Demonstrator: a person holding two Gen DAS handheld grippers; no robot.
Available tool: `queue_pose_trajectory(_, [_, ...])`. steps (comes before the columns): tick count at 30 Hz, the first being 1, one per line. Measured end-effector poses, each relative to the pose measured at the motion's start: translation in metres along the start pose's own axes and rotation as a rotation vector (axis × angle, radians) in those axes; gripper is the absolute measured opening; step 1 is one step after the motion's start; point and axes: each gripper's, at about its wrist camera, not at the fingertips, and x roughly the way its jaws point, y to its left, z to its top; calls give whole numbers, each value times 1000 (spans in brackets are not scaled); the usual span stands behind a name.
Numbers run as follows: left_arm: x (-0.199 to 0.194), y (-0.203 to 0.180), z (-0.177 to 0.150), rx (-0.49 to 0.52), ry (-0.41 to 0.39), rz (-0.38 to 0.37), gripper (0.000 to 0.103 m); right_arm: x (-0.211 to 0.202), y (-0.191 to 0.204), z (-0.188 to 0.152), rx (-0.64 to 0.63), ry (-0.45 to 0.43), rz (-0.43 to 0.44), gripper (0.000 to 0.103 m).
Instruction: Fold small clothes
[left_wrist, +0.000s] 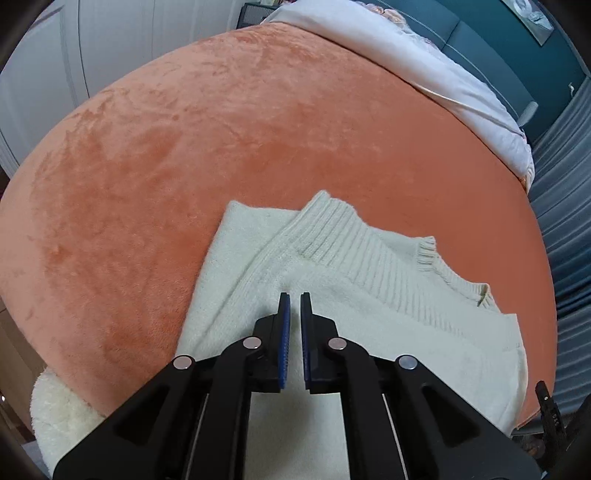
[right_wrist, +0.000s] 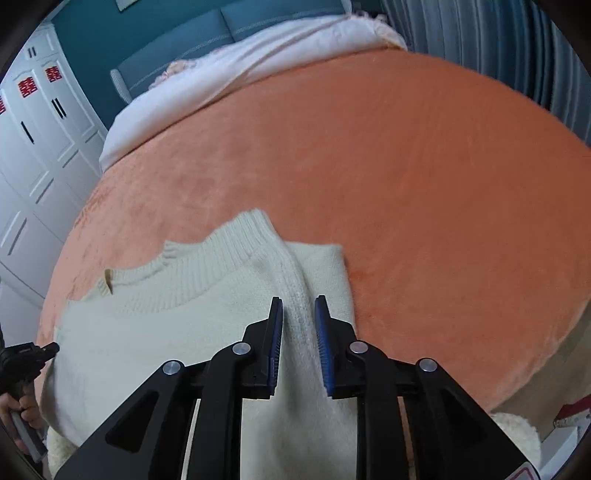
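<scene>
The left claw (left_wrist: 295, 295) is seen with its blue-padded fingers (left_wrist: 284, 332) drawn to a narrow gap, nothing being pinched between them; it is poised over the cream knitted sweater (left_wrist: 369, 325), though whether the tips touch the knit cannot be told. The right claw (right_wrist: 298, 300) is held a little wider, a raised ridge of the sweater (right_wrist: 166, 332) being framed between its fingers (right_wrist: 325, 339); whether that ridge is actually gripped cannot be told. In the right wrist view the other claw's black tip (right_wrist: 48, 349) is seen just beside the sweater's far edge, held by a hand (right_wrist: 22, 410). The sweater is laid on the orange plush blanket (left_wrist: 221, 147) of the bed, near its closer edge, with the ribbed collar (left_wrist: 369, 258) turned away from the claws and one side folded over onto the body. Red paper characters (right_wrist: 28, 88) are stuck on the white wardrobe doors (right_wrist: 37, 166); they are too small to be read with certainty. A white duvet (left_wrist: 424, 62) is bunched at the head of the bed, against a teal headboard (right_wrist: 177, 51). A fluffy white item (left_wrist: 62, 417) is seen below the bed's edge.
</scene>
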Motion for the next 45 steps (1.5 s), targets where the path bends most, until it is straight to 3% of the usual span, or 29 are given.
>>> queue_pose_trajectory(3, [-21,-13,-17,12,-13,-28,5,-24,31,-16,-126,-8,48,20])
queue_pose_trajectory(8, [-22,-56,-48,92,25,-113,5,-12,73,-56,-168,124,185,19])
queue_pose_trajectory(11, [-2,-78,-65,161,80,-93,6,-9,117,-73,-303,145,227,18])
queue_pose_trajectory(13, [8,-77,-69,162,99,-60,8,-1,132,-79,-375,139,196,14])
queue_pose_trajectory(15, [13,-67,-66,145,96,-72,8,8,120,-80,-366,162,116,11])
queue_pose_trajectory(18, [8,-54,-60,132,84,-59,8,7,57,-68,-182,187,35,5])
queue_pose_trajectory(20, [9,-49,-61,121,82,-60,8,-1,11,-62,-80,190,-78,6])
queue_pose_trajectory(21, [11,-47,-61,109,85,-69,8,-3,-10,-61,-30,200,-92,4])
queue_pose_trajectory(24, [13,-50,-65,114,73,-42,8,-1,-45,-61,115,259,-11,0])
queue_pose_trajectory(29, [11,-54,-65,130,71,-17,8,-32,-25,-45,56,124,-12,4])
queue_pose_trajectory(31, [11,-55,-66,133,65,-16,8,-21,-23,-40,34,142,-34,4])
queue_pose_trajectory(34, [10,-57,-68,144,59,-2,8,24,-22,-52,31,258,-95,3])
queue_pose_trajectory(39, [10,-54,-68,139,61,-8,8,-18,-10,-42,28,145,-28,3])
queue_pose_trajectory(42, [13,-59,-69,154,49,21,8,-4,-2,-46,-81,169,-102,3])
queue_pose_trajectory(44, [9,-59,-70,150,46,21,8,24,-11,-56,-73,247,-124,4])
queue_pose_trajectory(45, [5,-57,-69,136,46,4,8,23,-13,-55,-50,234,-116,3])
